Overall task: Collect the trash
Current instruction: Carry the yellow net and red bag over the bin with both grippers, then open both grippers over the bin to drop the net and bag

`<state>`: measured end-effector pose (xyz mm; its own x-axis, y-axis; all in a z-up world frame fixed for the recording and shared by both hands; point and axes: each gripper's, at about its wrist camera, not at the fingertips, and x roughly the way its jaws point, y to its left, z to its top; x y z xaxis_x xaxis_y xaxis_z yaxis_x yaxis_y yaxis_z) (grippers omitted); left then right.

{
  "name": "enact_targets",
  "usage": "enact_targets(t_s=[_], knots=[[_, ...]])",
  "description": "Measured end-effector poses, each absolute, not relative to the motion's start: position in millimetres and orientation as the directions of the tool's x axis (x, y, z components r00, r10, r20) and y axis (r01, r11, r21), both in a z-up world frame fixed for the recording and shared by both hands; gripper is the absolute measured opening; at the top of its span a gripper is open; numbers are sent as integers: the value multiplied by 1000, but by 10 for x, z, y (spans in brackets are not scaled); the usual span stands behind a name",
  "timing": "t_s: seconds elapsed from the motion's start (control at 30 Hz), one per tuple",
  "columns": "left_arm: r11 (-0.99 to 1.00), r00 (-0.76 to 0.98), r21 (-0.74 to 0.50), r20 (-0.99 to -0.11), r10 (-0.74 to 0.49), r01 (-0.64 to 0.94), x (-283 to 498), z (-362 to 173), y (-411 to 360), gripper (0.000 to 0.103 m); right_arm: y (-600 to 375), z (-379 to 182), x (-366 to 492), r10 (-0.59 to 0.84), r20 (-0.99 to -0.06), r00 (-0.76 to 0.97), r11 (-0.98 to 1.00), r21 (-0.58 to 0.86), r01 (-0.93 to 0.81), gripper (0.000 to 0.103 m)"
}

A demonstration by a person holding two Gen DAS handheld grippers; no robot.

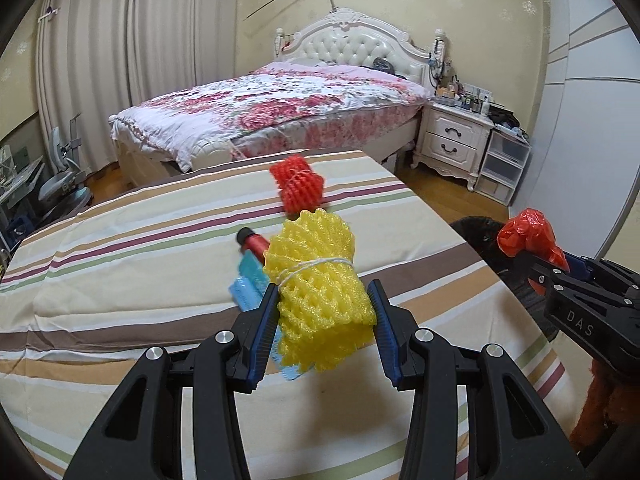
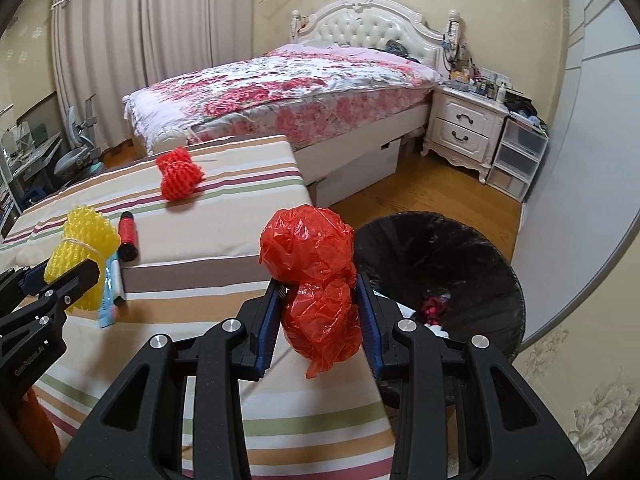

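bin from right gripper: I see the round bin with the black plastic liner [image 2: 440,276] at about 2 o'clock in the right wrist view, just beyond my right gripper [image 2: 318,320], its mouth open upward with some scraps already inside.
right gripper: clamped on the crumpled red plastic bag [image 2: 308,248], which bulges above the pads.
left gripper: my left gripper [image 1: 326,320] is clamped on the yellow foam-net roll tied with white string [image 1: 316,280], long axis running away toward 12 o'clock.
nearer hand: the right; I judge it drops first, and the left must cross over the bench corner.
left on the bench: on the striped-cloth bench [image 1: 120,280], a red foam-net bundle [image 1: 298,186] at 12 o'clock, a red-and-black cylinder [image 1: 252,240] and a light blue packet [image 1: 248,284].
in the way: nothing between bag and bin; the two grippers crowd each other.
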<state>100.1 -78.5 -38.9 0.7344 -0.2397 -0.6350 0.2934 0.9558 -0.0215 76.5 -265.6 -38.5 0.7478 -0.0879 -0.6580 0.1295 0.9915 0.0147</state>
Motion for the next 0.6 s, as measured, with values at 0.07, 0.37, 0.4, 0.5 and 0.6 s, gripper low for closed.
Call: enact_targets(t_s=[0.07, 0.37, 0.4, 0.5, 0.6], knots=[[947, 731, -14, -632, -258, 322, 1001, -392, -934, 45, -2783, -403, 752, -106, -660, 744, 987, 18, 157, 35], [918, 705, -13, -636, -315, 397, 1104, -392, -1487, 45, -3196, -487, 725, -179, -660, 729, 968, 15, 251, 35], [915, 704, -12, -635, -319, 403, 1128, -391, -1544, 45, -3232, -494, 723, -185, -661, 727, 966, 14, 259, 35], [908, 700, -8, -634, -329, 419, 1179, -407, -1722, 45, -3340, -522, 726, -197, -665, 721, 960, 17, 279, 35], [901, 691, -7, -639, -338, 434, 1231, -430, -1889, 45, -3434, -548, 731, -206, -667, 716, 955, 21, 295, 35]])
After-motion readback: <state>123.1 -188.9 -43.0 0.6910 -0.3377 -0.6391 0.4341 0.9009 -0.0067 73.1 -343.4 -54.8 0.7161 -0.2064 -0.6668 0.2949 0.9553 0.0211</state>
